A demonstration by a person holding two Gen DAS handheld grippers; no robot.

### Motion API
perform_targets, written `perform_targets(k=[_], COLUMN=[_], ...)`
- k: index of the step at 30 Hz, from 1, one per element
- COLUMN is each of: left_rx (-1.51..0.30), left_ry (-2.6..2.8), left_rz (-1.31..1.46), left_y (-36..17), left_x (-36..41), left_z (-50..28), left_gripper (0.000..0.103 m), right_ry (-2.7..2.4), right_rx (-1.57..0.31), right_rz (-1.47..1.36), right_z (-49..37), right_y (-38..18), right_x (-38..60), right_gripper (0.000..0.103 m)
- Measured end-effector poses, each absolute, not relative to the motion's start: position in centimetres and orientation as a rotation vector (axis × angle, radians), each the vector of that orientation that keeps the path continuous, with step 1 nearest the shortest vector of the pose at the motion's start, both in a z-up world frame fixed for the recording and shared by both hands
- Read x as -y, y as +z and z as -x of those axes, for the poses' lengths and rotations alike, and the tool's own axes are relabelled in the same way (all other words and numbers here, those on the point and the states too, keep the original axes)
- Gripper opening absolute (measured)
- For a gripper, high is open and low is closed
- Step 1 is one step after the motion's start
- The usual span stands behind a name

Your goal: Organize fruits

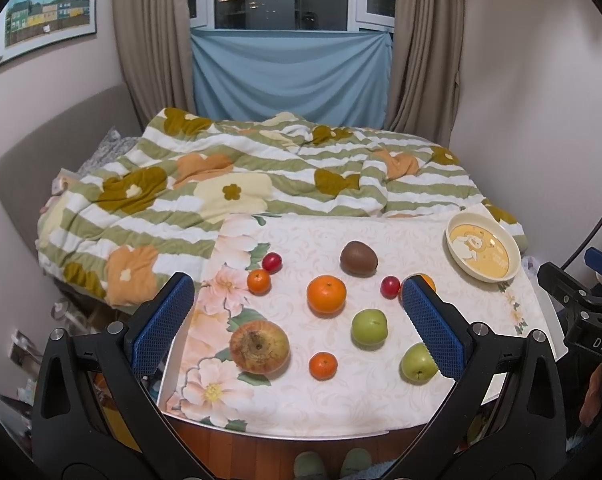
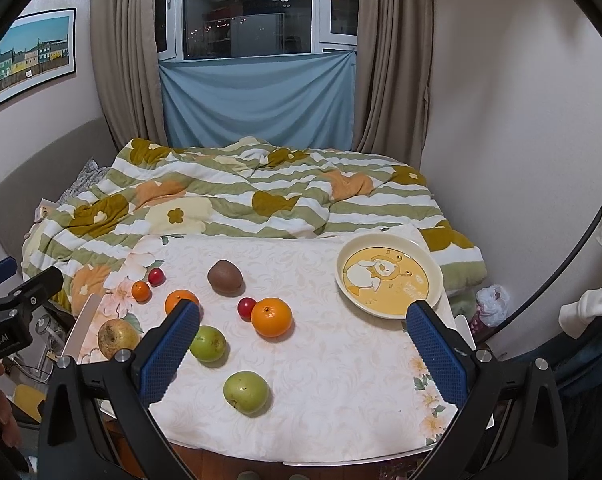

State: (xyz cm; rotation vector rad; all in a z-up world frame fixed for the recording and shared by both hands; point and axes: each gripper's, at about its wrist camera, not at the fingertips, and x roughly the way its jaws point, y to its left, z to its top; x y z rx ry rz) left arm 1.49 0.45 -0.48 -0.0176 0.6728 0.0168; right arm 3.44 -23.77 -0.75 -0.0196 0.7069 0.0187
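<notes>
Fruit lies scattered on a table with a floral cloth (image 1: 341,400). In the left wrist view I see a kiwi (image 1: 358,258), a big orange (image 1: 326,294), two green apples (image 1: 369,327) (image 1: 418,362), a brownish apple (image 1: 259,346), small tangerines (image 1: 258,281) (image 1: 323,365) and two red cherry-like fruits (image 1: 271,261) (image 1: 389,286). A cream and yellow plate (image 2: 389,278) stands empty at the far right. My left gripper (image 1: 297,300) hangs open above the near fruit. My right gripper (image 2: 303,330) is open too, above the table's right half, near an orange (image 2: 272,317) and a green apple (image 2: 246,392).
A rumpled green-striped flowered quilt (image 1: 261,184) on a bed lies straight behind the table. Curtains and a window with a blue cloth (image 1: 291,76) are beyond. A white wall closes the right side. Slippers (image 1: 333,466) show under the table's near edge.
</notes>
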Motion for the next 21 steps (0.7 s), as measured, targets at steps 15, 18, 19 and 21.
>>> perform_targets(k=[15,18,19,21], left_rx=[-0.671,-0.668,-0.663,-0.66], left_ry=[0.021,0.021,0.027,0.04], left_rz=[0.019,0.015,0.011,0.0], left_y=[-0.7,-0.7,-0.7,-0.6], left_x=[-1.1,-1.4,-1.5,-2.0], left_z=[-0.8,-0.7,-0.6,-0.5], left_gripper=[0.103,0.103,0.103,0.103], right_ry=[0.033,0.037,0.037,0.034], right_rx=[-0.691,-0.682,-0.68,-0.674], right_rz=[0.018,0.019,0.016,0.007], right_z=[-3.7,-3.8,-3.5,-3.2], right_y=[0.0,0.0,-0.3,-0.6], right_x=[23.4,23.1,23.2,23.3], right_gripper=[0.103,0.103,0.103,0.103])
